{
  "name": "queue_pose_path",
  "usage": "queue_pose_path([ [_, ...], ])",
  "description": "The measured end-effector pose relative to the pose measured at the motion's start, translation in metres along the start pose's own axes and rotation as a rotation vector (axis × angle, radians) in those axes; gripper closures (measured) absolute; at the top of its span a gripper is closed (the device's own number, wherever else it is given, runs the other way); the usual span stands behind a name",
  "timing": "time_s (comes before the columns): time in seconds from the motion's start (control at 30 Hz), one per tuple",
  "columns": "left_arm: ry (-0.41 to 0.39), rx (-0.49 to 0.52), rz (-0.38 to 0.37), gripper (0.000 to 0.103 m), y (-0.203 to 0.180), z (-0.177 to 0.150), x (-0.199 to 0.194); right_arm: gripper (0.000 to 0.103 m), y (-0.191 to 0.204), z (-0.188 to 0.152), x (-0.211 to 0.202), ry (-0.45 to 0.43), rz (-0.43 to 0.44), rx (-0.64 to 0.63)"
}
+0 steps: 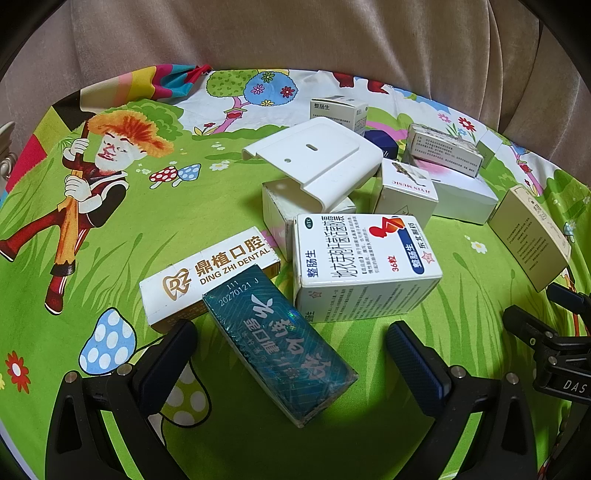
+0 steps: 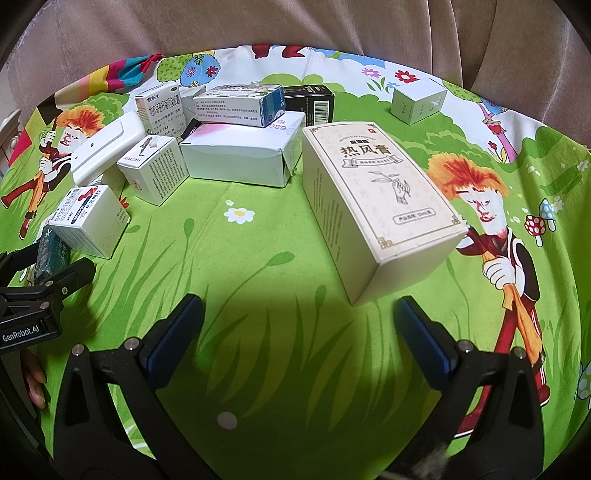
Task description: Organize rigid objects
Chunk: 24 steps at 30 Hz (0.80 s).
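A teal box (image 1: 280, 339) lies askew on the green cartoon cloth (image 1: 155, 221), leaning on a white-and-gold dental box (image 1: 210, 273). My left gripper (image 1: 291, 332) is open, one finger on each side of the teal box, neither clearly touching it. Just beyond stands a white medicine box (image 1: 365, 262) with a red and blue logo. In the right wrist view my right gripper (image 2: 297, 306) is open over bare cloth with nothing between its fingers. A tall cream box (image 2: 380, 199) lies just ahead of its right finger. The left gripper (image 2: 48, 280) shows at the left edge.
A heap behind holds a white plastic case (image 1: 314, 162), a small white cube box (image 2: 153, 173), a large white carton (image 2: 240, 155) with a blue-ended box (image 2: 240, 105) on it, and a black box (image 2: 310, 99). A pale cube (image 2: 417, 99) sits apart, far right. Brown cushions (image 2: 295, 22) back the cloth.
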<state>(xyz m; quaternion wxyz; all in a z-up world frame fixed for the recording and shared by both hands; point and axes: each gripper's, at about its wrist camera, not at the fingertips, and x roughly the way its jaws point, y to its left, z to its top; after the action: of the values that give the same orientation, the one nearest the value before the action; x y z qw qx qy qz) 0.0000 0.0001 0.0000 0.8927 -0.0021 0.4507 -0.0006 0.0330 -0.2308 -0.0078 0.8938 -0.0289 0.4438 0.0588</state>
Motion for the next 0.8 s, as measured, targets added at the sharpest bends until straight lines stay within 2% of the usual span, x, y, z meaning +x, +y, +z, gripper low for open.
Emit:
queue_pose_path([
  [0.43,0.001,-0.005,0.003,0.0,0.0,-0.001,-0.001,0.0,0.0,0.0,0.0,0.0,0.0,0.0],
  [0.63,0.016,-0.001,-0.003,0.0,0.002,-0.021,-0.017,0.0,0.0,0.0,0.0,0.0,0.0,0.0],
  [0.73,0.029,-0.062,0.017,0.0,0.005,-0.029,-0.024,0.0,0.0,0.0,0.0,0.0,0.003,-0.003],
  [0.8,-0.004,-0.168,-0.007,0.0,0.008,-0.036,-0.034,0.0,0.0,0.001,0.0,0.0,0.004,-0.004],
])
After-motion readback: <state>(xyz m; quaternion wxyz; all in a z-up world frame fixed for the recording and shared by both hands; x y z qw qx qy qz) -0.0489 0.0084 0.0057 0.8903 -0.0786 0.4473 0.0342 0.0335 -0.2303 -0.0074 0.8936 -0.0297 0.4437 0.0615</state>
